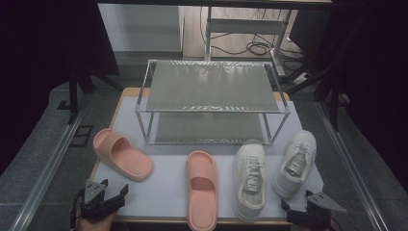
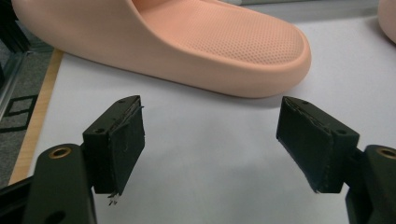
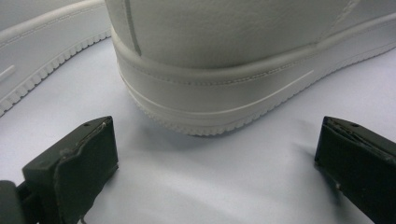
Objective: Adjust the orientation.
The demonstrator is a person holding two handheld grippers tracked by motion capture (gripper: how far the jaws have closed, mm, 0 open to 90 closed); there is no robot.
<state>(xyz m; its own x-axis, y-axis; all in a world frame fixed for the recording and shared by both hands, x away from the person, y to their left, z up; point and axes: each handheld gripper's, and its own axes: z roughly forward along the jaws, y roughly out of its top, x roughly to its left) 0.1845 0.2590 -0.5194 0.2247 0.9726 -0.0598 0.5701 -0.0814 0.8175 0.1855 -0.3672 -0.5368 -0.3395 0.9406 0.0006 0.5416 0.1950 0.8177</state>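
a: pink slide (image 2: 187,42) is lying on the white sheet (image 2: 210,154) just ahead of the left gripper (image 2: 210,140); the jaws are standing wide apart, gripping nothing.

b: right gripper (image 3: 215,158) is likewise gaping, empty, and facing the heel of a white sneaker (image 3: 233,60), not touching it.

a: farther off, a second pink slide (image 1: 202,185) and another sneaker (image 1: 250,178) are resting between them. the metal shoe rack (image 1: 211,101) is standing behind all four.

Open sheet between left gripper (image 1: 117,194) and left pink slide (image 1: 121,155), nothing between. Right of that slide, a clear lane before the middle pink slide (image 1: 202,187). Further right, two white sneakers (image 1: 249,179) close together (narrow gap), crowding the right gripper (image 1: 296,201).
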